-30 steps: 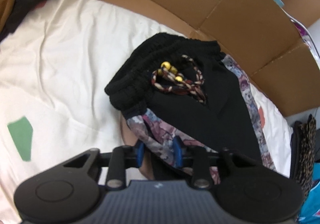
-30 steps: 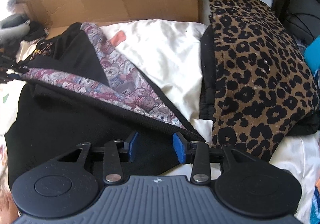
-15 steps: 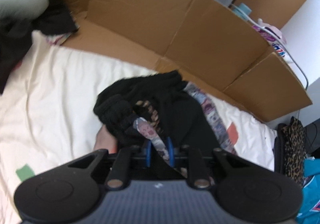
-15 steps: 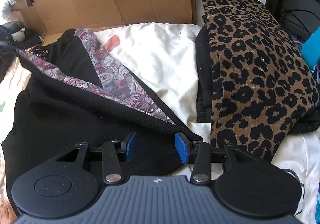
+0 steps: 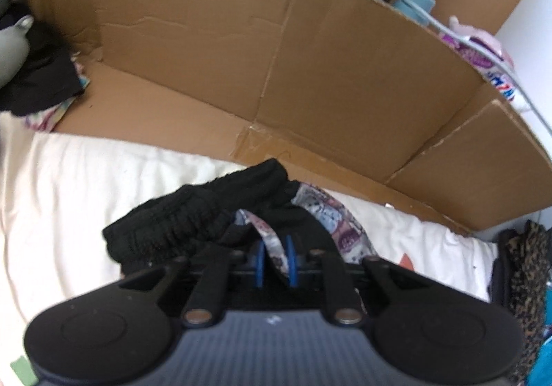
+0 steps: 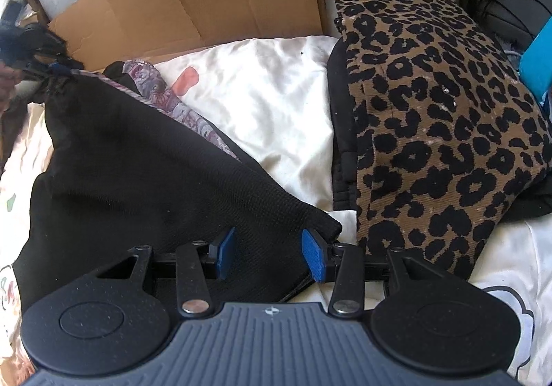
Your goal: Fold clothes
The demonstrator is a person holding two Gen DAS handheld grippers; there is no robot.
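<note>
Now the left gripper (image 5: 275, 256) has just closed its fingers on the printed strip of the black garment (image 6: 145, 175) and lifted it off the bed (image 5: 69, 185), starting a fold. The right gripper (image 6: 269, 253), fingers half open, holds nothing, hovering over the garment's corner.

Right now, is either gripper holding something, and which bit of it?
The left gripper pinches the patterned side stripe of the black shorts. The right gripper is open over them, holding nothing.

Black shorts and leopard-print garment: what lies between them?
A bare stretch of white sheet separates the black shorts from the leopard-print garment, in the right wrist view.
</note>
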